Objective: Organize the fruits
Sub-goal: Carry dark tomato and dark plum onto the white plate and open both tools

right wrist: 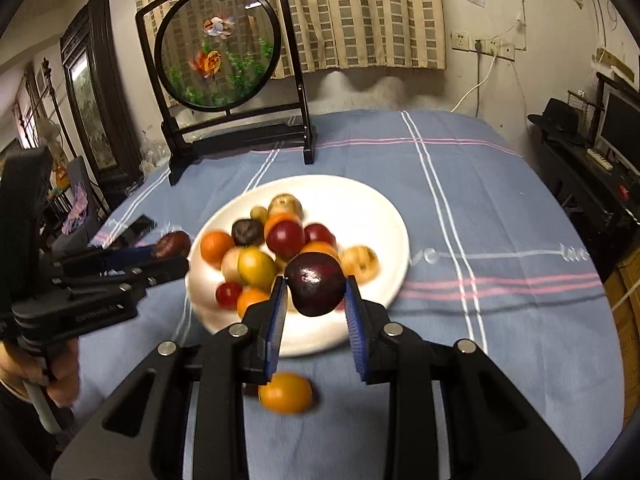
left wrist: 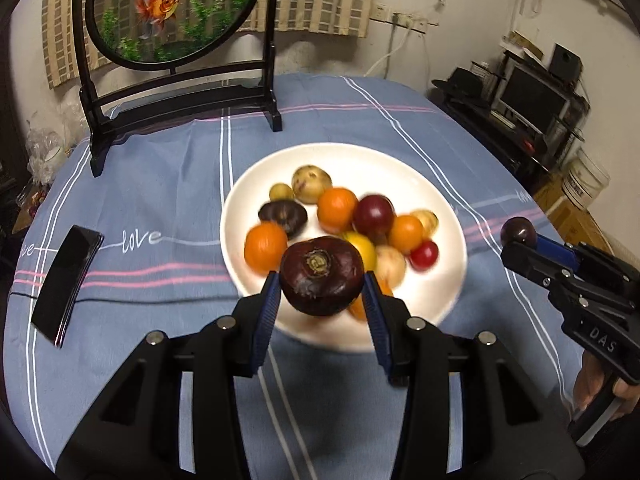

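The left gripper (left wrist: 320, 288) is clamped on a dark maroon fruit with a stem scar (left wrist: 322, 276), held above the near rim of the white plate (left wrist: 248, 184) of mixed fruits on the blue striped tablecloth (left wrist: 160, 184). The right gripper (right wrist: 316, 292) is clamped on a smooth dark plum (right wrist: 316, 288), also over the plate's near edge. Only the right wrist view shows an orange fruit (right wrist: 285, 393) lying on the cloth just off the plate's near rim; only the left wrist view clearly shows the black phone (left wrist: 64, 280) near the cloth's left edge.

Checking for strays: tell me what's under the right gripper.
Under the right gripper, an orange fruit lies on the blue cloth, off the plate. The fingers cover anything else beneath.
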The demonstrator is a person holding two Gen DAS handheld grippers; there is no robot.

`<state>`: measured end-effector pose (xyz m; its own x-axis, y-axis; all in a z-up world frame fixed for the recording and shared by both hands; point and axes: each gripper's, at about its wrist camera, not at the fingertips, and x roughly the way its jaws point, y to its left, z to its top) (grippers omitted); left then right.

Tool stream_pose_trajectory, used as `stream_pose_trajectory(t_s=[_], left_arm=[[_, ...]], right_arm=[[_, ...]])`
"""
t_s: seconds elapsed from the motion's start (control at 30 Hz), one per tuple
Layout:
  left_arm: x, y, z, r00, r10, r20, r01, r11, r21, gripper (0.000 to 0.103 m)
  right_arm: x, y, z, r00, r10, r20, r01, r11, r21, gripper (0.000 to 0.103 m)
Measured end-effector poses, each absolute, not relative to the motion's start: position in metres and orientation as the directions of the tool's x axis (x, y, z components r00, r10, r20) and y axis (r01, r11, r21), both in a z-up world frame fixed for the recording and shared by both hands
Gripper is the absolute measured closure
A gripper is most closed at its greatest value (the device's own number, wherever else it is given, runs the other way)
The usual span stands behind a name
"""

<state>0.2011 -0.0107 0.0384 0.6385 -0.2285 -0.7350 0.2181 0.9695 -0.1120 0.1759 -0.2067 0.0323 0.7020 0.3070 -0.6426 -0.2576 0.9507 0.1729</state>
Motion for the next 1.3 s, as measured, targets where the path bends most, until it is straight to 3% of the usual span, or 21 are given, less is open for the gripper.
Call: stream_pose_trajectory(t_s=[0.53, 0.73, 1.03, 1.13, 1.17, 1.2, 1.3], left_arm=[[0.271, -0.020, 0.006, 0.611, -0.185, -0.770, 0.167, 0.981, -0.104, 0.060], [0.269, -0.023, 0.005, 0.644, -0.177, -0.744, 0.159, 0.983, -0.095, 0.038], [0.243, -0.018, 0.023, 0.672, -0.196, -0.714, 0.167, 0.979, -0.112, 0.028], [0.232, -0.017, 0.026, 0.671, -0.211, -0.711, 0.180, 0.976, -0.120, 0.028], [0.227, -0.018, 0.027, 0.670, -0.217, -0.710, 0.184, 0.975, -0.124, 0.028], [0.223, -0.018, 0.028, 0.669, -0.221, -0.710, 0.188, 0.974, -0.125, 0.028], [0.211, -0.018, 0.029, 0.667, -0.227, -0.710, 0.204, 0.972, -0.119, 0.028]], right_arm=[[0.289, -0.191, -0.002, 0.639, 0.254, -0.727, -0.177, 0.967, 0.182, 0.074], [0.305, -0.200, -0.018, 0.581, 0.292, -0.760, -0.145, 0.956, 0.256, 0.073], [0.292, -0.206, -0.017, 0.564, 0.304, -0.768, -0.151, 0.952, 0.266, 0.072], [0.291, -0.207, -0.015, 0.560, 0.316, -0.766, -0.158, 0.948, 0.276, 0.065], [0.291, -0.208, -0.015, 0.555, 0.328, -0.765, -0.157, 0.944, 0.290, 0.046], [0.289, -0.210, -0.014, 0.564, 0.334, -0.755, -0.147, 0.941, 0.306, 0.038], [0.279, -0.215, -0.005, 0.616, 0.318, -0.721, -0.126, 0.943, 0.307, 0.038]])
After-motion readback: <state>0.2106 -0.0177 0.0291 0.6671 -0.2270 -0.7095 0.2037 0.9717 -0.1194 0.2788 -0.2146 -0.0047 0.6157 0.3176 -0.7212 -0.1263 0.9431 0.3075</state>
